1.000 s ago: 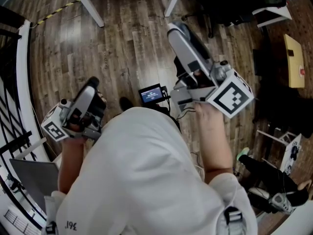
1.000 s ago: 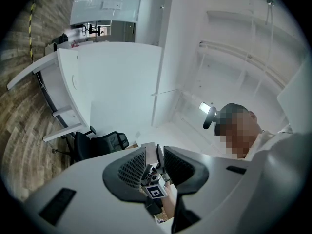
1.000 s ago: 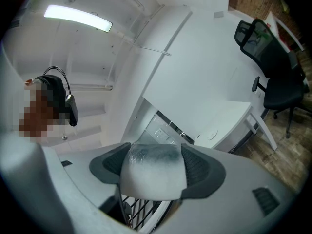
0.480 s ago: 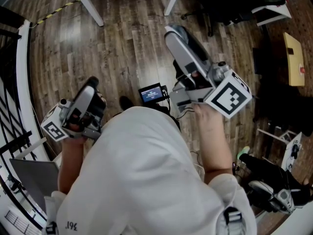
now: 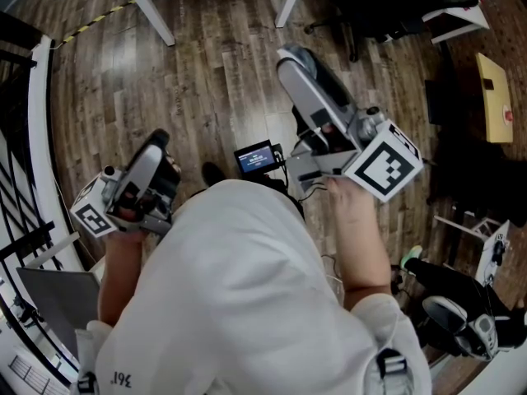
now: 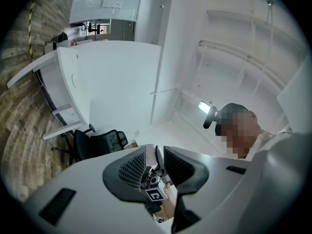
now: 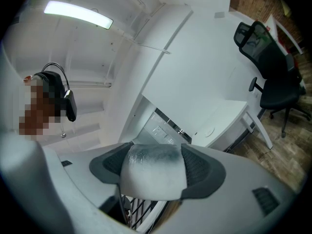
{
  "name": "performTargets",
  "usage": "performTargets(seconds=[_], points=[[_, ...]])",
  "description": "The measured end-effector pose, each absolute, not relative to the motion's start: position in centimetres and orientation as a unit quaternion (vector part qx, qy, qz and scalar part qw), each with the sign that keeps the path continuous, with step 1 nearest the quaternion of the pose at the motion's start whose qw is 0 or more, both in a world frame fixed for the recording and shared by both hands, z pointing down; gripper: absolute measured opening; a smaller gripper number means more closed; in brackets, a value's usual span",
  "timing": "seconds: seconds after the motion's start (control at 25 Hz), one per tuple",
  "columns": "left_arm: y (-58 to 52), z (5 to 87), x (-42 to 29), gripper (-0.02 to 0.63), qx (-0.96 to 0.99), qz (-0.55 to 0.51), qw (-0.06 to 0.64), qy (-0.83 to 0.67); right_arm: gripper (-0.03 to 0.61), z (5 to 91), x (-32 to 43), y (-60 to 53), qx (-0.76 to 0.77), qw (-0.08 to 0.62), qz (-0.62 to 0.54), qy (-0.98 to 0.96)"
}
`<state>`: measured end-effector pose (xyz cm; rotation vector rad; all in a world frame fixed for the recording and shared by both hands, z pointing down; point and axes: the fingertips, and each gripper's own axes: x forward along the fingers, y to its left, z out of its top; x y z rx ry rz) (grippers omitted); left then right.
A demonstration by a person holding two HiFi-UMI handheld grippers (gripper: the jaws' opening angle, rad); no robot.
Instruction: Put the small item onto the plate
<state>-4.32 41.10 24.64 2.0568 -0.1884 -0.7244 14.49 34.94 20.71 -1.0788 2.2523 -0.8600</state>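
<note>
- While both grippers are held up at chest height over the wooden floor (image 5: 206,81), I see no plate anywhere, neither from above nor along either gripper.
- Clamped in the right gripper (image 5: 295,58) is a pale, rounded lump with a dark smudge along its top, filling the whole gap between the two pads. I take this to be the small item (image 7: 153,177), though I can't say what it is made of.
- The left gripper (image 6: 159,161) has its jaws a little apart with nothing between them; only the other gripper shows through the slit.
- So, as I judge it, the pick-up is done and the item is in the air, pointed up and away from any surface.
- What is left is the whole placing: finding the plate, perhaps on the white table (image 5: 156,15) ahead, bringing the item over it, lowering and letting go.
</note>
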Motion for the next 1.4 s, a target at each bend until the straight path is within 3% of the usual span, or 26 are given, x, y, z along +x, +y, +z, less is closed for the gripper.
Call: performTargets(seconds=[0.88,1.4], points=[[42.0,24.9,-5.1,0.11,0.831,-0.3,0.463,-0.07,0.318,21.7,12.8,36.2,-0.399,0.234,-0.323,0.826],[40.3,25.3,-10.3,0.11,0.828,-0.299,0.47,-0.071,0.318,21.9,7.4,34.4,-0.398,0.22,-0.329,0.828]])
